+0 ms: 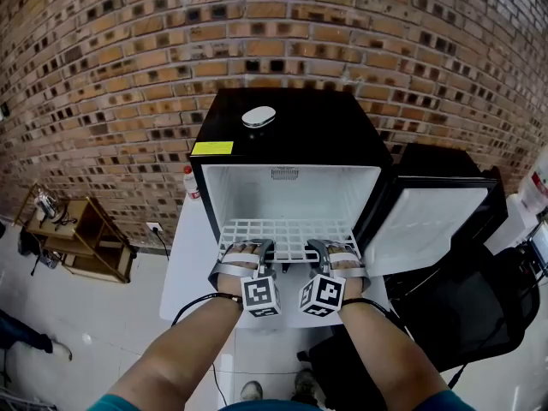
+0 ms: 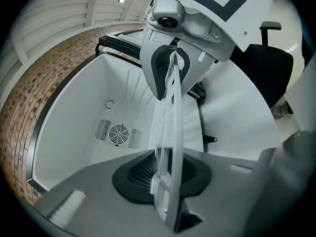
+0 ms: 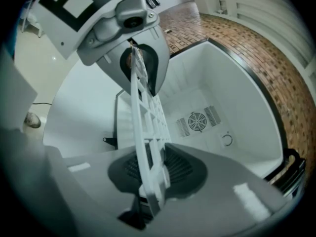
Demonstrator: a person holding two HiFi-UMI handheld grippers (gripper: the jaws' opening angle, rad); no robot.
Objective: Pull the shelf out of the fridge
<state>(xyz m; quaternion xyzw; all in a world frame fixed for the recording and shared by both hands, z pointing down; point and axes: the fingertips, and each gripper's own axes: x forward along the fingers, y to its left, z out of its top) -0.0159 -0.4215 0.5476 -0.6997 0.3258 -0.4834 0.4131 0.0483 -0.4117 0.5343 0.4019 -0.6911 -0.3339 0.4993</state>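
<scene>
White shelf [image 1: 287, 231] front edge clamped: left gripper [image 1: 254, 249], right gripper [image 1: 330, 249].

Illegible small print on the yellow label [image 1: 212, 148] atop the fridge [image 1: 325, 127]

Black fridge [image 1: 291, 135] on white table [image 1: 183, 268]
</scene>
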